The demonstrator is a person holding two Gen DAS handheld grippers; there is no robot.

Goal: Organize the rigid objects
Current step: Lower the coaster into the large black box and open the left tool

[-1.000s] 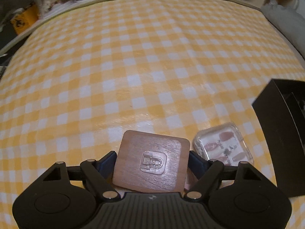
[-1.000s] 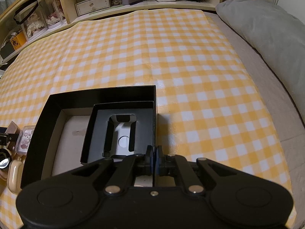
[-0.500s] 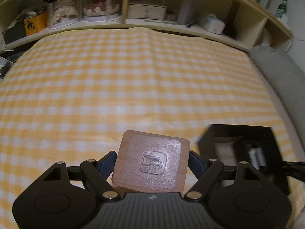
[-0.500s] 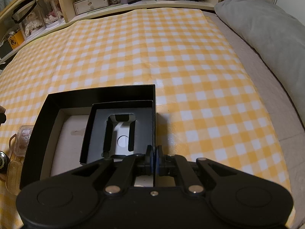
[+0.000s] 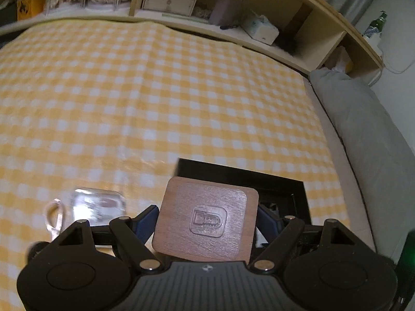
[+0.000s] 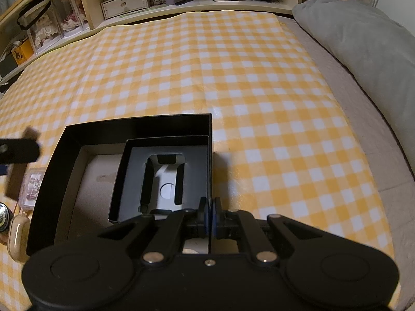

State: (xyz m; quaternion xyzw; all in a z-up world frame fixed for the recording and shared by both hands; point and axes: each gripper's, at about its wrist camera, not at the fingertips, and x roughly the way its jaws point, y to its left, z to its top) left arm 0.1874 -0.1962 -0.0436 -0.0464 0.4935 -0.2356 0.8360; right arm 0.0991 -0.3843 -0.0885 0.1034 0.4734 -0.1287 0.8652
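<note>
My left gripper (image 5: 207, 221) is shut on a brown wooden square plate (image 5: 207, 220) with a clear plastic hook at its centre, gripping it by two opposite edges. The plate hangs above the near left part of the open black box (image 5: 259, 178). In the right wrist view the black box (image 6: 135, 127) lies on the yellow checked cloth, with a smaller black tray (image 6: 166, 142) and its grey insert inside. My right gripper (image 6: 210, 215) is shut on the box's right wall. The left gripper and plate (image 6: 15, 181) show blurred at the left edge.
A clear case of small pieces (image 5: 97, 204) and a white loop (image 5: 54, 212) lie left of the box; a beige case (image 6: 16, 233) lies nearer. A grey pillow (image 6: 363, 39) runs along the right. Shelves (image 6: 124, 2) with boxes line the back.
The left gripper has risen and swung right with the wooden plate, from beside the clear case to over the black box's edge. The right gripper and box have stayed put.
</note>
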